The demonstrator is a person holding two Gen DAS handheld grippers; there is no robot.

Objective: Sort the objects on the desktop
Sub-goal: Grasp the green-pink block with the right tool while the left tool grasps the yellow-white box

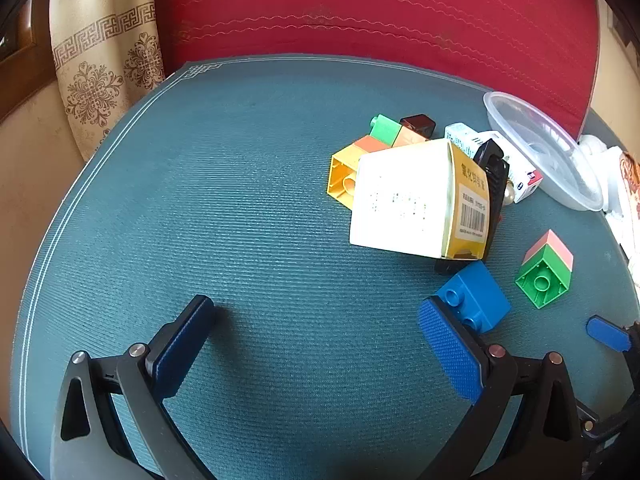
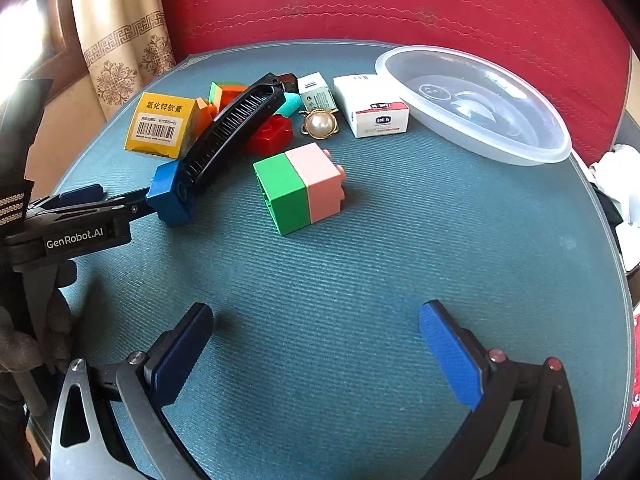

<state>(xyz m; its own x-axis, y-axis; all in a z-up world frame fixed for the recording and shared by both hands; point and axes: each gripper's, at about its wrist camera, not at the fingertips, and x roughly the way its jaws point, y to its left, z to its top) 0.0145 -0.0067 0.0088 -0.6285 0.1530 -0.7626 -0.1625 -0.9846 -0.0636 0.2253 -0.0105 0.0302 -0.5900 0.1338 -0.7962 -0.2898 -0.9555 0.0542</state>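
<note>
The clear plastic bowl (image 2: 476, 104) sits at the far right of my teal mat (image 2: 360, 280), and I see nothing in it but its own glare and moulded marks. Just left of it stands a white-and-red carton (image 2: 372, 106), then a small white printed box (image 2: 316, 94) and a pearl brooch (image 2: 319, 123) in a gold rim. The pile farther left holds a yellow ointment box (image 2: 160, 124) with a barcode, a black hair clip (image 2: 236, 136) leaning across a red brick (image 2: 272, 134), a teal piece and orange bricks behind it, and a blue brick (image 2: 170, 194) at the clip's near end. A green-and-pink brick block (image 2: 300, 186) lies on its side apart from the pile, near the middle of the mat, studs pointing right. My right gripper (image 2: 316, 344) hangs above bare mat in front of that block, jaws spread wide with nothing between them. My left gripper (image 1: 316, 344) is likewise spread wide and holds nothing; its right blue pad (image 1: 448, 352) is just beside the blue brick, and I cannot tell whether they touch. Behind the mat hangs red quilted fabric (image 2: 400, 8), with a beige patterned curtain (image 2: 120, 40) to its left.
</note>
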